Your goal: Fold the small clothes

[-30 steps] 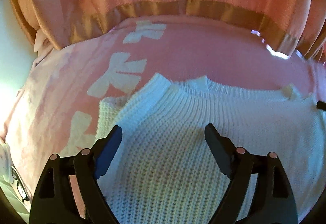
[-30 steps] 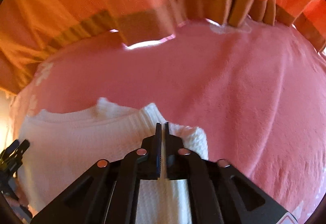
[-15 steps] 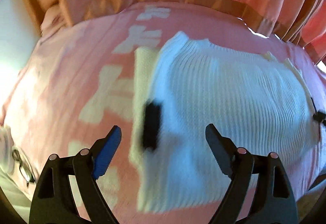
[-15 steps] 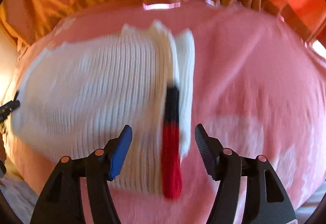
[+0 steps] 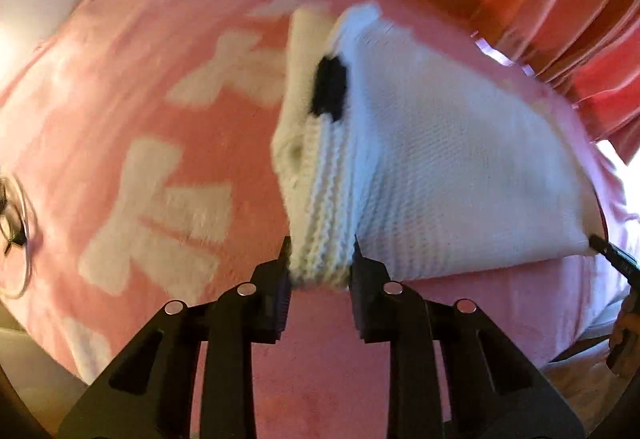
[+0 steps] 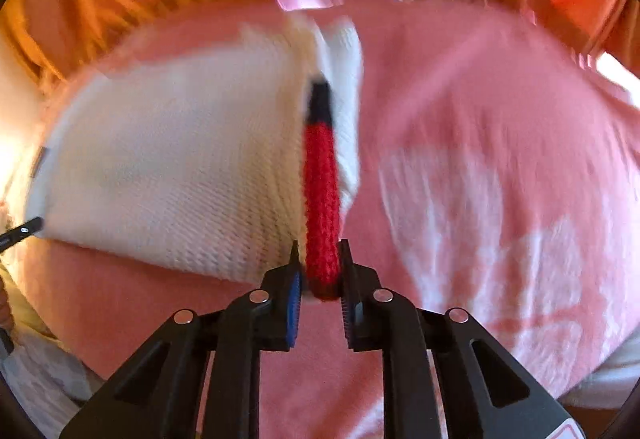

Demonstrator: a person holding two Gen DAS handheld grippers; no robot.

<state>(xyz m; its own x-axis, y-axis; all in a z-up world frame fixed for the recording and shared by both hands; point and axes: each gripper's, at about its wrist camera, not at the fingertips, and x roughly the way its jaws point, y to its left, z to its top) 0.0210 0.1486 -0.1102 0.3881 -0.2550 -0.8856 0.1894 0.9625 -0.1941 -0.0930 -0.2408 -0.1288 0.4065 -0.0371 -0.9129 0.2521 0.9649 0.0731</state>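
Both tools (image 5: 321, 259) (image 6: 320, 263) apparently pinch the white sweater's (image 5: 460, 167) hem corners

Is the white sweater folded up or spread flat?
Partly folded: the white sweater has both side edges turned in, each pinched by the left gripper and right gripper.

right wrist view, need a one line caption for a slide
Right gripper pinches the red edge of a white knit sweater lying on a pink blanket.

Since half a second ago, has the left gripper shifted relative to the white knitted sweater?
Yes. The left gripper has closed onto the near hem of the white knitted sweater, which lies on the pink patterned blanket; earlier it hovered open.
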